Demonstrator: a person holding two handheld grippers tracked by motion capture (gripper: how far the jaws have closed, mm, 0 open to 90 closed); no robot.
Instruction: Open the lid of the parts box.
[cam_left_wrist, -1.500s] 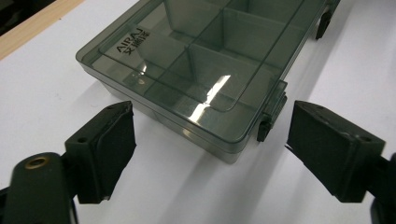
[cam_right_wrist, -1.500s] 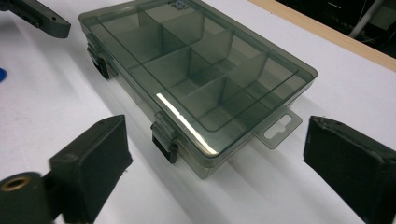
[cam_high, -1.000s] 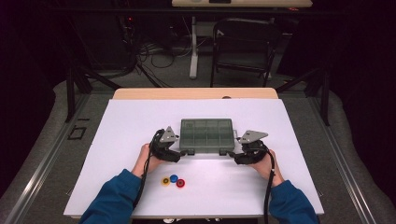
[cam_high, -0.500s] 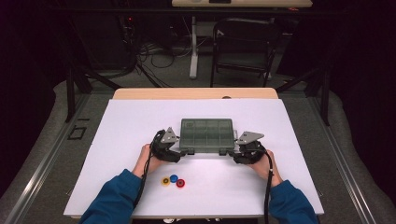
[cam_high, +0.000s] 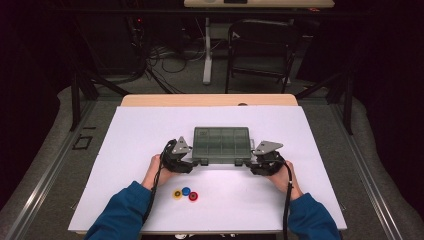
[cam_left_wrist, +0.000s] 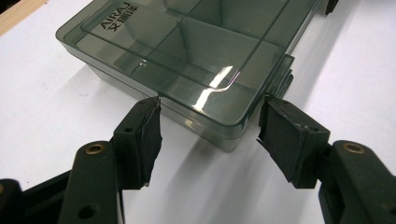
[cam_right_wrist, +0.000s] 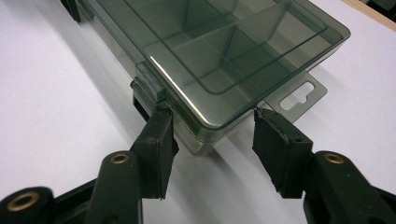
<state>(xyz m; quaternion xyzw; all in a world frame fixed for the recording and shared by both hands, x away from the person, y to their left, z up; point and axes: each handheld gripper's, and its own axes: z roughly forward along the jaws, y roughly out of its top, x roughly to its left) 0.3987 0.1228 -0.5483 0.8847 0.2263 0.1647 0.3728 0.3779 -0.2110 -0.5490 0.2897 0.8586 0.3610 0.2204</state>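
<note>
Barely moved since a second ago: my left gripper (cam_left_wrist: 208, 123) and right gripper (cam_right_wrist: 212, 128), both wide open, straddle box (cam_high: 221, 144) corners, holding nothing

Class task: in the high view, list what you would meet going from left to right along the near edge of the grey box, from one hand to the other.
Left hand → left hand-held gripper → compartment box → right hand-held gripper → right hand.
</note>
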